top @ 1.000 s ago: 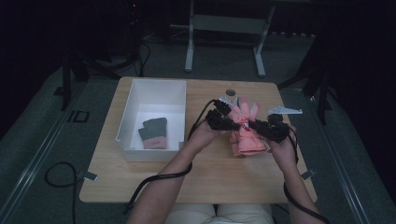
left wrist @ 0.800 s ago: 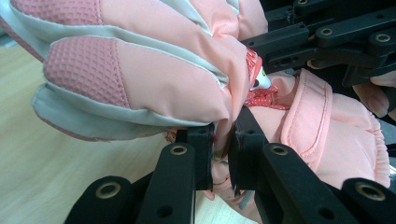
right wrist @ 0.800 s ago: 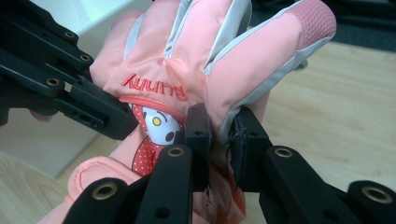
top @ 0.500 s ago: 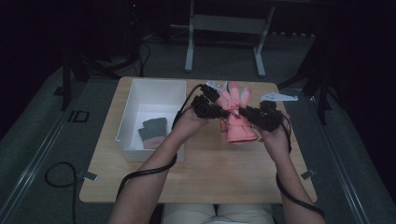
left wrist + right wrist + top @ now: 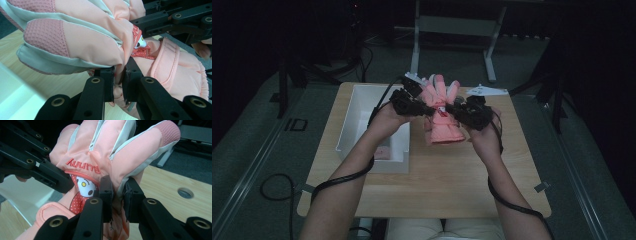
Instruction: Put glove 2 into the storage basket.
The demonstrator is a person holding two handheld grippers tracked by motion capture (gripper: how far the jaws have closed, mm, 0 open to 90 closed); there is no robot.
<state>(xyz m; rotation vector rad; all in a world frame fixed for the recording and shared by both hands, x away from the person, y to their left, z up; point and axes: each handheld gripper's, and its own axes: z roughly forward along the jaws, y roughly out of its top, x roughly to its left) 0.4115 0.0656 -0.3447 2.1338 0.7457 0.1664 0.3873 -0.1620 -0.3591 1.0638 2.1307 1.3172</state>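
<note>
A pink padded glove [image 5: 441,114] with pale grey trim hangs in the air above the wooden table [image 5: 447,170], its fingers pointing away from me. My left gripper [image 5: 422,106] is shut on the glove's left edge; in the left gripper view the pads [image 5: 110,82] pinch a fold of the pink glove [image 5: 82,42]. My right gripper [image 5: 453,111] is shut on the right edge, and the right gripper view has the glove [image 5: 100,157] with a cartoon patch and red lettering squeezed between the jaws. The other gripper's black arm [image 5: 32,162] holds the far side.
A white bin [image 5: 357,120] stands at the table's left with something pink [image 5: 382,152] inside, partly hidden by my left forearm. A small white item [image 5: 486,91] lies at the table's far right edge. A round hole [image 5: 185,193] shows in the tabletop. A metal stand [image 5: 452,30] rises behind the table.
Both grippers have lifted the glove off the table and carried it up and slightly left, toward the bin's far corner. Both stay shut on it.
</note>
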